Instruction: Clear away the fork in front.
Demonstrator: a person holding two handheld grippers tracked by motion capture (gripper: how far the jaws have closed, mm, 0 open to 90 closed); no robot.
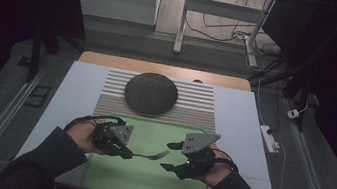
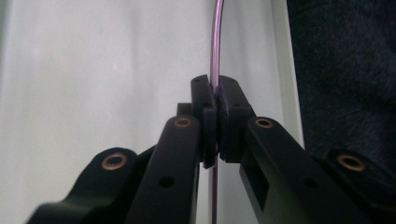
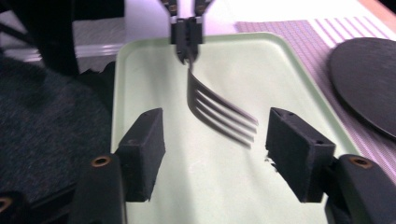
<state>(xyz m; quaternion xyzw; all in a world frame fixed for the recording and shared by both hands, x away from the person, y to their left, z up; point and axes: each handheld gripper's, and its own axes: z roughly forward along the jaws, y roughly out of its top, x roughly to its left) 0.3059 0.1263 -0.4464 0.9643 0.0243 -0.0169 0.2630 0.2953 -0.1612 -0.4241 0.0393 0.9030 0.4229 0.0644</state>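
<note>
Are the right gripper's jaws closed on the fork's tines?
No: the right gripper stands open, its jaws either side of the fork, which the left gripper holds by the handle.

Fork (image 2: 215,42) tines beyond frame's top edge

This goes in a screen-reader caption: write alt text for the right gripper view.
A fork hangs over a pale green tray, tines pointing between the open jaws of the right tool. The left tool, farther off, is shut on the fork's handle. A dark round plate lies on a striped mat at the right; a dark sleeve is at the left.
</note>
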